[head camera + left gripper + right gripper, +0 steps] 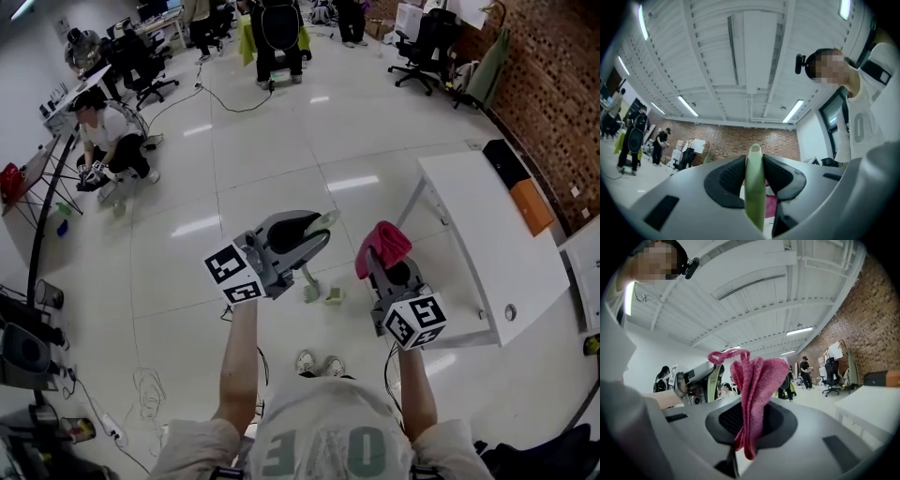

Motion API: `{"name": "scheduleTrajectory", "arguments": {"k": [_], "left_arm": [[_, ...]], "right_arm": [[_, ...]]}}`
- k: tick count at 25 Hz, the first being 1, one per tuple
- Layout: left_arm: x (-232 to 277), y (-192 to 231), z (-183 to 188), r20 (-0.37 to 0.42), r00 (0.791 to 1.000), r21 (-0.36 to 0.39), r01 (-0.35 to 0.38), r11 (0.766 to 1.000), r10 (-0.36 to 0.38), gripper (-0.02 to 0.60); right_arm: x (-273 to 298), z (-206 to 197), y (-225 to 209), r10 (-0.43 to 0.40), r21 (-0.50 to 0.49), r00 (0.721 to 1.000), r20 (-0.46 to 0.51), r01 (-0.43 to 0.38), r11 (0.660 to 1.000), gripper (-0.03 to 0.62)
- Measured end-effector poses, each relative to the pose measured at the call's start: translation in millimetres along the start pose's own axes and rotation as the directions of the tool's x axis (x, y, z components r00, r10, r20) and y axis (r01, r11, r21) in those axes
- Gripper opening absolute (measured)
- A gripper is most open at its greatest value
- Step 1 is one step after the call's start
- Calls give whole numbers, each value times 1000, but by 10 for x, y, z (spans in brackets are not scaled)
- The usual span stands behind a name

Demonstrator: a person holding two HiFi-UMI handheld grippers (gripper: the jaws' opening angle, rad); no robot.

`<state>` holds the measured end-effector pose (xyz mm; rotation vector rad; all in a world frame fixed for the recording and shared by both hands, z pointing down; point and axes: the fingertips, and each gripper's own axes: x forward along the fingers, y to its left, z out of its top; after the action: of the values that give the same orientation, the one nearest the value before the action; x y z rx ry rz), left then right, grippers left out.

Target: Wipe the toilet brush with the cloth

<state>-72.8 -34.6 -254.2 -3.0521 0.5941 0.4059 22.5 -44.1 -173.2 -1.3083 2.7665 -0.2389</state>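
The left gripper is closed on the pale green handle of the toilet brush. In the left gripper view both dark pads press against the handle's sides, and its rounded tip stands up just past them. From the head view the handle runs slantwise through the jaws. Its upper tip pokes out towards the right, while its lower end hangs below the gripper, above the floor. A small pale green piece sits just beside that lower end; I cannot tell whether the two are joined.

The right gripper is clamped on the pink cloth. The cloth is pinched in folds between the pads. Most of it bunches up above them and a short tail hangs below.

In the head view the two grippers are held side by side in front of the person, both pointing away from the body. The cloth lies just to the right of the brush handle's upper tip, at about the same height, with a narrow gap of floor showing between them. They are not touching. The right gripper view shows the same: the left gripper and its green handle stand off to the left of the cloth, apart from it.

A white bench stands to the right of the right gripper, near it but clear of it.
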Motion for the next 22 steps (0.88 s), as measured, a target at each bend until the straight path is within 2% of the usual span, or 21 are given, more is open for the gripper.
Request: {"name": "scheduleTrajectory", "arguments": {"k": [2, 4, 11, 15, 19, 22], "left_arm": [[28, -39, -58, 19, 998, -23, 62, 998, -61, 123], [76, -38, -130, 6, 996, -37, 92, 995, -92, 123], [249, 47, -269, -29, 990, -33, 136, 990, -137, 123], [347, 159, -468, -64, 984, -58, 161, 985, -165, 123], [324, 293, -848, -79, 974, -61, 206, 977, -210, 123], [231, 468, -1418, -84, 965, -19, 249, 968, -250, 123]], "right_arm": [[-7, 6, -53, -5, -6, 1000, -1, 5, 1000, 31], [-15, -10, -106, -9, -6, 1000, -4, 9, 1000, 31], [1, -124, -280, -24, 17, 999, -25, 25, 1000, 31], [43, -241, -482, -38, 28, 998, -47, 39, 999, 31], [116, -644, -734, -31, 7, 997, -68, 32, 999, 31], [247, -1296, -1039, -38, -12, 997, -69, 37, 999, 31]]}}
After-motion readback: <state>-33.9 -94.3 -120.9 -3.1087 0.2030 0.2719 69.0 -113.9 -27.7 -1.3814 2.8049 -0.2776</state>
